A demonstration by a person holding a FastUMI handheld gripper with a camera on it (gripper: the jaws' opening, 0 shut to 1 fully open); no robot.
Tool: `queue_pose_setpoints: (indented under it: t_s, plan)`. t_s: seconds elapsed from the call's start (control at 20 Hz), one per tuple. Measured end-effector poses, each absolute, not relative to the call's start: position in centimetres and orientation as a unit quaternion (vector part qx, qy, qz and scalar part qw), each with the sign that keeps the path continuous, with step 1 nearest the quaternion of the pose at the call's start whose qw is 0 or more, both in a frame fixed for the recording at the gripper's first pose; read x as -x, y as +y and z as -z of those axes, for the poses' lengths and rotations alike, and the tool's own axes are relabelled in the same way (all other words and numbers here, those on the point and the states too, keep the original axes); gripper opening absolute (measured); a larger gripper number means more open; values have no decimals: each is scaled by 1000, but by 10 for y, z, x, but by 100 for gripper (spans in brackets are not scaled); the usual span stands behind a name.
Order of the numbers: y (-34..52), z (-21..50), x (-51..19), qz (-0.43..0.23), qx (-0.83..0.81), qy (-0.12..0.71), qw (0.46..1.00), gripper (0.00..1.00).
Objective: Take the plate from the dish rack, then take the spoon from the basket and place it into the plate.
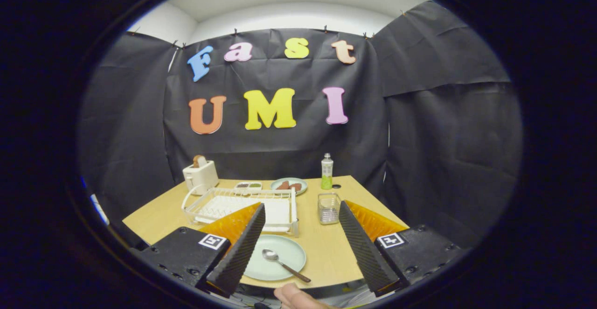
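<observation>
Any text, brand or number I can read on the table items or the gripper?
No text is readable.
Bottle: label too small to read.
Toaster: no legible marking.
Gripper: square markers on its blocks are patterns, not words. Its fingers are open and hold nothing. The spoon lies in the plate between them.

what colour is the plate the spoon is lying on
Pale green plate, spoon on it, between the open fingers; seen in the gripper view.

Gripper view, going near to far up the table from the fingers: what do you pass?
Open fingers, holding nothing → pale green plate with the spoon in it → white dish rack → small tray and far plate with brown food → toaster and bottle.
</observation>
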State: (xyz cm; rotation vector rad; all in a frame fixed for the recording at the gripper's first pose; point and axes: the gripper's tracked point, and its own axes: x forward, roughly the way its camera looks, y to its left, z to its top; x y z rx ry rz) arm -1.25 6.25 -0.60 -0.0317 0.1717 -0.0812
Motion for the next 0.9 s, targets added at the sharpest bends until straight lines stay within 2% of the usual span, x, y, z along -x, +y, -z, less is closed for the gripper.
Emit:
queue_pose_setpoints:
  t_s: [0.35, 0.9]
  plan:
    - [71, 16, 26, 15, 26, 105, 994, 100]
    - [69, 12, 26, 23, 46, 95, 994, 100]
